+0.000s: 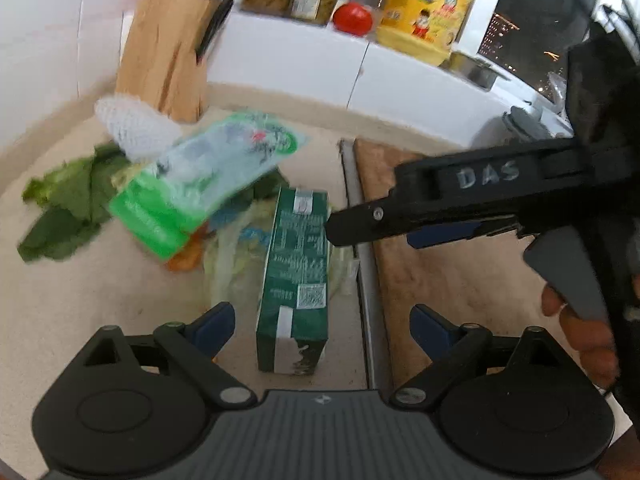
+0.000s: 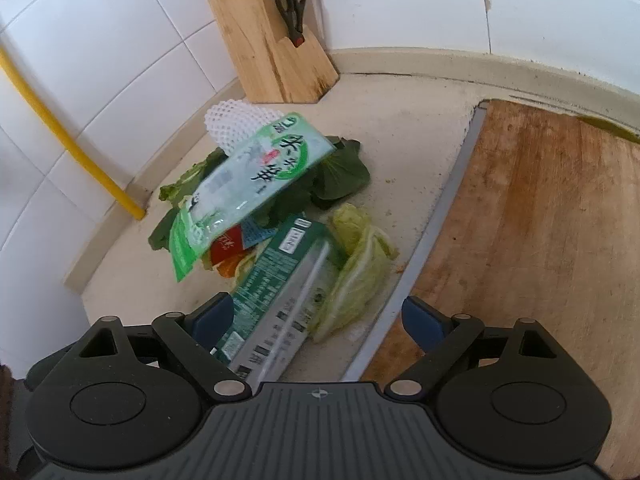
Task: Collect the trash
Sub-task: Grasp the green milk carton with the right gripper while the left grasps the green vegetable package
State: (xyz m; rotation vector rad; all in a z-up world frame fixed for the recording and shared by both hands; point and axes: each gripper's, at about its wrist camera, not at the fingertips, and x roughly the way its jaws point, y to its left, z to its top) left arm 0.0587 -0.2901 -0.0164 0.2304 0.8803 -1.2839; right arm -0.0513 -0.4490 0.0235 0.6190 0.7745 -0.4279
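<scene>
A pale speckled counter (image 2: 400, 128) ran along the white tiled wall, with a worn wooden cutting board (image 2: 540, 240) lying on its right part. A wooden knife block (image 2: 272, 52) stood upright in the back corner. In front of it lay the trash pile — a dark green carton (image 1: 296, 276) on its side, a green-and-clear plastic bag (image 2: 248, 184) tilted over dark leafy greens (image 2: 340, 176), pale cabbage leaves (image 2: 360, 264) just beside the carton, and white foam netting (image 2: 236, 124) at the back. The left gripper (image 1: 322, 320) was spread wide with nothing in it, the carton's near end between its fingers but apart from them. The right gripper (image 2: 316, 316) was likewise wide open and empty — its left finger close against the carton; contact could not be told.
</scene>
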